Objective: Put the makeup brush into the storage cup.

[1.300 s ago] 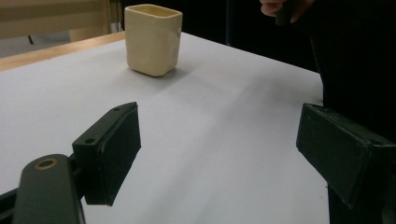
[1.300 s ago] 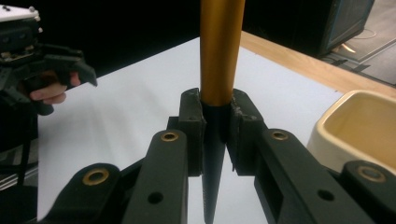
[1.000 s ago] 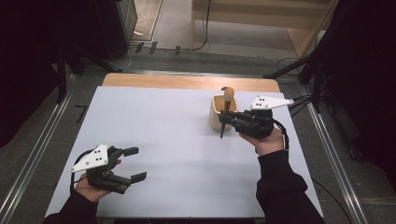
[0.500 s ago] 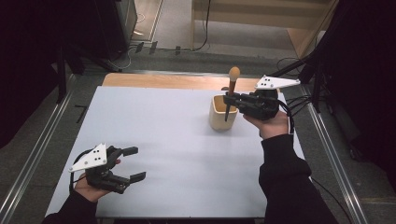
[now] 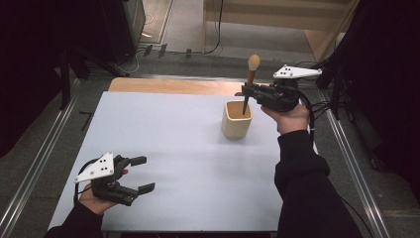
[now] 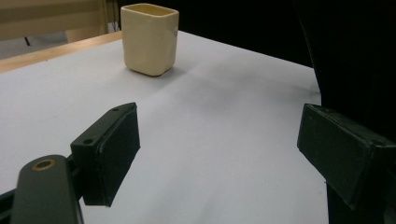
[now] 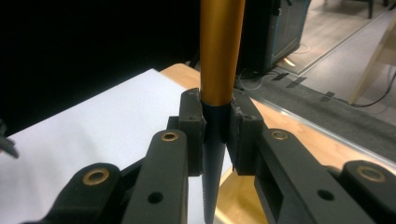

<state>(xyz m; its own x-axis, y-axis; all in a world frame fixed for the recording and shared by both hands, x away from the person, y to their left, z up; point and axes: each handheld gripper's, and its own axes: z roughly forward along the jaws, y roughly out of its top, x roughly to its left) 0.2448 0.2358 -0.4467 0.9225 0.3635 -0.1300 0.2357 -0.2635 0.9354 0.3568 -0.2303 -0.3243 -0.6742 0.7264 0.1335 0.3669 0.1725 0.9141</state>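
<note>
Clamping a spoon (image 5: pixel 250 79) (upright) over the cup (image 5: pixel 236 120), right hand-held gripper (image 5: pixel 246 92); left (image 5: pixel 141 173) gapes empty.

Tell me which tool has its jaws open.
The left tool, low over the table with nothing between its jaws; the right tool is shut on the brush.

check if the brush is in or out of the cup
Nearly out: the right gripper holds the brush upright, its dark tip at the cup rim.
</note>
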